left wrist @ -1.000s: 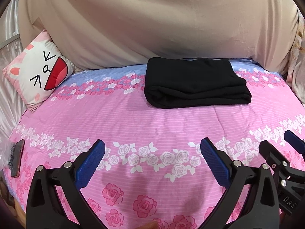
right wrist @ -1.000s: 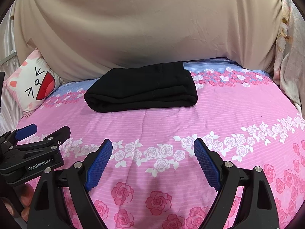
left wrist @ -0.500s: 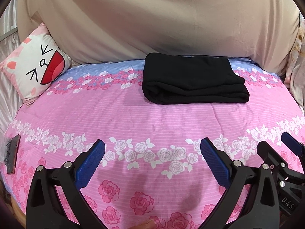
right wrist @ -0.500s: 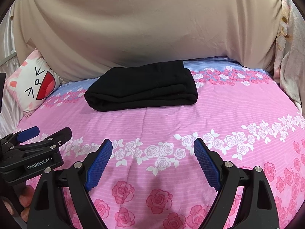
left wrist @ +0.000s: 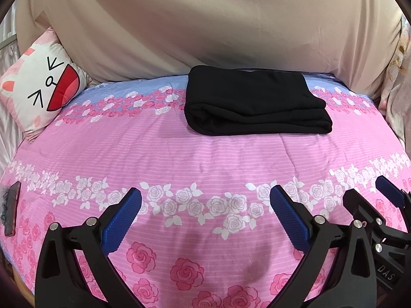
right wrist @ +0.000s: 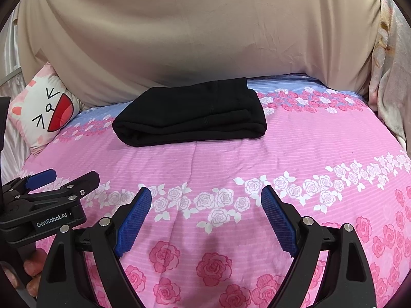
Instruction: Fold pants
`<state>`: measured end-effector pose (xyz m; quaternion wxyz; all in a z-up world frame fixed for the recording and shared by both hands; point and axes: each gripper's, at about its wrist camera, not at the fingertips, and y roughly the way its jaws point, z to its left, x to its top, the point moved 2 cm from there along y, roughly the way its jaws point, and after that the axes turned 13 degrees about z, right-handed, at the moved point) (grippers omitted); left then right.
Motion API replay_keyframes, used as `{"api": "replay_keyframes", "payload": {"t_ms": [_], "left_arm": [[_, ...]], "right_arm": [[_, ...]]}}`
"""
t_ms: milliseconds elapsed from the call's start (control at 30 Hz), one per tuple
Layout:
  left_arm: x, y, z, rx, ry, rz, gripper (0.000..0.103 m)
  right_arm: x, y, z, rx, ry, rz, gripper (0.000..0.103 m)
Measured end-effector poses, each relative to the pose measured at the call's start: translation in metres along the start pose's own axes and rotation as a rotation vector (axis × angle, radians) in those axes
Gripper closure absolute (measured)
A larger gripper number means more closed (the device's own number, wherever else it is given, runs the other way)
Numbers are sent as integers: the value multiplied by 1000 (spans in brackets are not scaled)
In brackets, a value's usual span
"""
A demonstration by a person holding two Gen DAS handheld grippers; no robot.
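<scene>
Black pants (left wrist: pixel 254 102) lie folded into a thick rectangle at the far side of the pink floral bed (left wrist: pixel 205 159); they also show in the right wrist view (right wrist: pixel 190 114). My left gripper (left wrist: pixel 205 200) is open and empty, held above the near part of the bed, well short of the pants. My right gripper (right wrist: pixel 203 197) is open and empty, beside it on the right. The right gripper's tips show in the left wrist view (left wrist: pixel 370 197), and the left gripper shows in the right wrist view (right wrist: pixel 59 179).
A white cat-face pillow (left wrist: pixel 41 87) leans at the far left corner. A beige sheet (left wrist: pixel 205 25) hangs behind the bed. A dark phone (left wrist: pixel 11 210) lies at the bed's left edge. A floral curtain (right wrist: pixel 390 64) hangs at the right.
Both grippers have tilted slightly so the pants sit lower in view. The pants and both open jaws are unchanged.
</scene>
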<state>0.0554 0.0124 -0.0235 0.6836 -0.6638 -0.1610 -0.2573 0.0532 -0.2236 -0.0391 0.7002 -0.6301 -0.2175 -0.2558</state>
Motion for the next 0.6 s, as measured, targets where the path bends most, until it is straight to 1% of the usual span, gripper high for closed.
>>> {"api": "replay_keyframes", "payload": {"t_ms": [67,167,233,333,400,467,600], "left_arm": [[0,0,-1,0,0,-4,5],[-2,1,2,-51,-22,-12,5],[-2,2,3,-57,-35,-13,5],[-3,-1,2,-7,-17,-39,5],[-3,-3,1,25,-2,-34,5],[-4,-5,2,16,-4,-26,5],[-7,-9,2,45,0,-31,5]], "right_arm": [[0,0,0,2,-2,1,18],[0,3,0,5,-6,7,18],[-1,3,-1,6,-6,8,18],[-1,4,-2,7,-5,10,18],[-3,3,-4,4,-3,11,18],[-6,3,-5,0,2,12,18],[-10,1,-10,-3,9,15,18]]}}
